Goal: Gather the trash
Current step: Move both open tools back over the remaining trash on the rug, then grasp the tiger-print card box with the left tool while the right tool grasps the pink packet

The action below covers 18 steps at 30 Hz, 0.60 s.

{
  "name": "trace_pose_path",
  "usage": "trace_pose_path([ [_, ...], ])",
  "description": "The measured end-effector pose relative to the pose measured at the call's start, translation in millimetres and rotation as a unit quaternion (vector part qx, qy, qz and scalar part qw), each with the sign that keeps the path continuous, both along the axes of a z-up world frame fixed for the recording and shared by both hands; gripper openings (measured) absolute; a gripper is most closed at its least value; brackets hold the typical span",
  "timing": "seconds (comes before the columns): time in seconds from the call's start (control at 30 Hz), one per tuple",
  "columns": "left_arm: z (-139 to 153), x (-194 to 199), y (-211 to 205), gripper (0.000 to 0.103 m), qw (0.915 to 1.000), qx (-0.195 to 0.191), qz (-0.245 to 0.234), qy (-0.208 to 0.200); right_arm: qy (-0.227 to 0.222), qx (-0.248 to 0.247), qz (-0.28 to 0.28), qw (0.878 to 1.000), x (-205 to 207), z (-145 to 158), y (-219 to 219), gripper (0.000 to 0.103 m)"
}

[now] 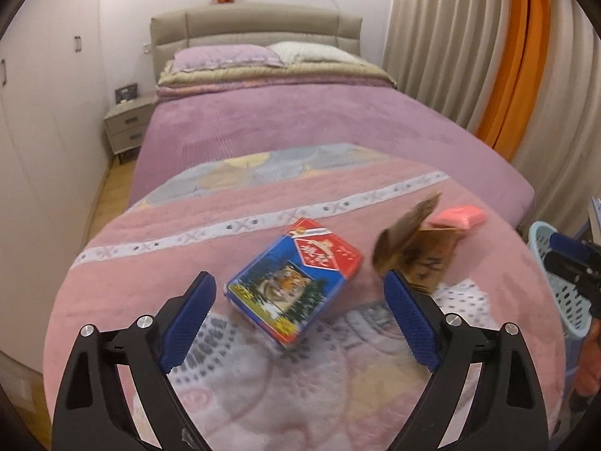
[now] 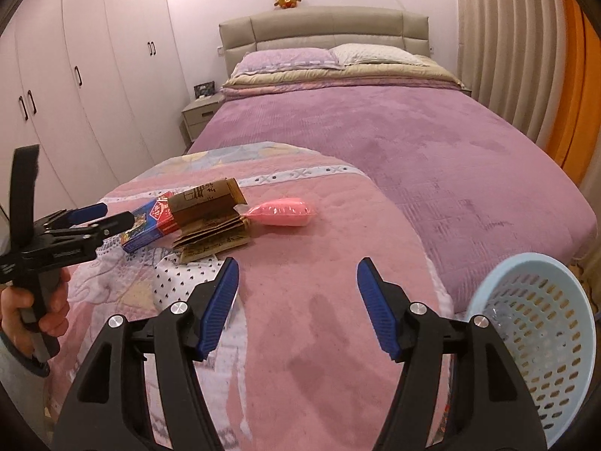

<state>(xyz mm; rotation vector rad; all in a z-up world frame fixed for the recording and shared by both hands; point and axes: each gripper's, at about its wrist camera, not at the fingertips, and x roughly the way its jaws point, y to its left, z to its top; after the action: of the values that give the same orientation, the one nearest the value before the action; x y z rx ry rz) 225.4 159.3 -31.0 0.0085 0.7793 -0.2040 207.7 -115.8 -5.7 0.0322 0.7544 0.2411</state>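
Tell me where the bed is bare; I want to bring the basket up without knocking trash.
Free: the pink quilt before the right hand-held gripper, and the purple bedspread beyond. Crowded: the quilt's left, where the blue-and-red tiger box, brown folded paper and pink plastic packet cluster.

Purple-covered bed [image 2: 375, 131], white wardrobes [image 2: 94, 75]

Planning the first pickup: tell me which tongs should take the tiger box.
Left. The left tongs are open and the tiger box lies right between their fingertips. The right tongs, also open, face bare quilt, nearer the basket.
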Motion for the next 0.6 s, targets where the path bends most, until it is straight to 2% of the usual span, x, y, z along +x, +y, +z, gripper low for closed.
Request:
trace_pose_path([
  [0.33, -24, 21, -13, 0.087, 0.9982, 0.036, -0.04, 0.027, 0.017, -0.014, 0.001, 1.0, 37, -10, 5, 0.062],
  [0.4, -24, 18, -18, 0.079, 0.9973, 0.049, -0.046, 0.028, 0.019, -0.019, 0.003, 1.0, 42, -12, 7, 0.062],
  [0.5, -24, 11, -24, 0.076, 0.9964, 0.07, -0.036, 0.03, 0.024, -0.025, 0.004, 0.999, 52, -15, 7, 0.062],
  [0.6, -22, 8, -25, 0.073, 0.9982, 0.051, -0.018, 0.025, 0.031, -0.028, 0.006, 0.999, 62, -18, 9, 0.062],
])
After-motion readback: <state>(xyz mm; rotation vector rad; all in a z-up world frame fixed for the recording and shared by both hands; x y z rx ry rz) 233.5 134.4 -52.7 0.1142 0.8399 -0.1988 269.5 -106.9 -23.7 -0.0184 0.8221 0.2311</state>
